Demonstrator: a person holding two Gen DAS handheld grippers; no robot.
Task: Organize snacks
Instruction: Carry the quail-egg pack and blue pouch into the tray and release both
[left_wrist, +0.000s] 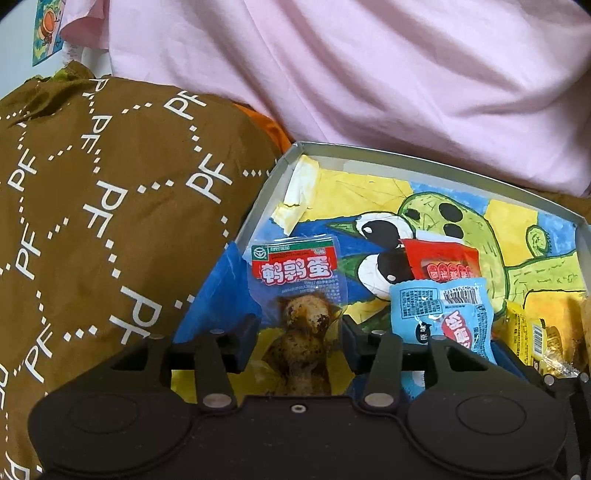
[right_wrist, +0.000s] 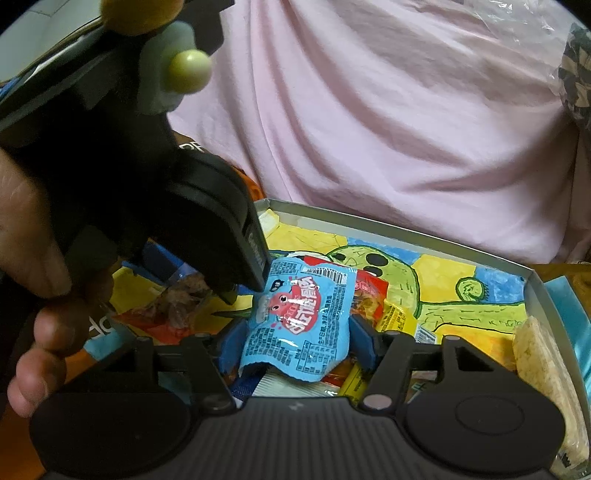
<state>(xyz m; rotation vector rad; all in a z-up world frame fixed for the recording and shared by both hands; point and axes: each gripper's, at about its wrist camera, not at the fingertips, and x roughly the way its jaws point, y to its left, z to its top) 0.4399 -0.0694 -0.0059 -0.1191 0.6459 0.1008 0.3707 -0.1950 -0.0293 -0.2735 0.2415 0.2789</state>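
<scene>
A shallow grey box (left_wrist: 258, 206) lined with a painted cactus picture holds the snacks; it also shows in the right wrist view (right_wrist: 406, 229). My left gripper (left_wrist: 301, 332) is shut on a clear quail-egg packet (left_wrist: 295, 273) with a red label, held over the box's left part. My right gripper (right_wrist: 295, 339) is shut on a light blue snack packet (right_wrist: 299, 317), which also shows in the left wrist view (left_wrist: 443, 310). The left gripper's body (right_wrist: 207, 221) sits just left of the blue packet. A red packet (left_wrist: 443, 258) lies behind it.
A brown cloth bag (left_wrist: 92, 206) printed "PF" lies left of the box. Pink fabric (left_wrist: 369, 74) rises behind it. Yellow packets (left_wrist: 532, 332) and a pale rice cracker bar (right_wrist: 543, 369) lie at the box's right side. The person's hand (right_wrist: 33, 258) holds the left gripper.
</scene>
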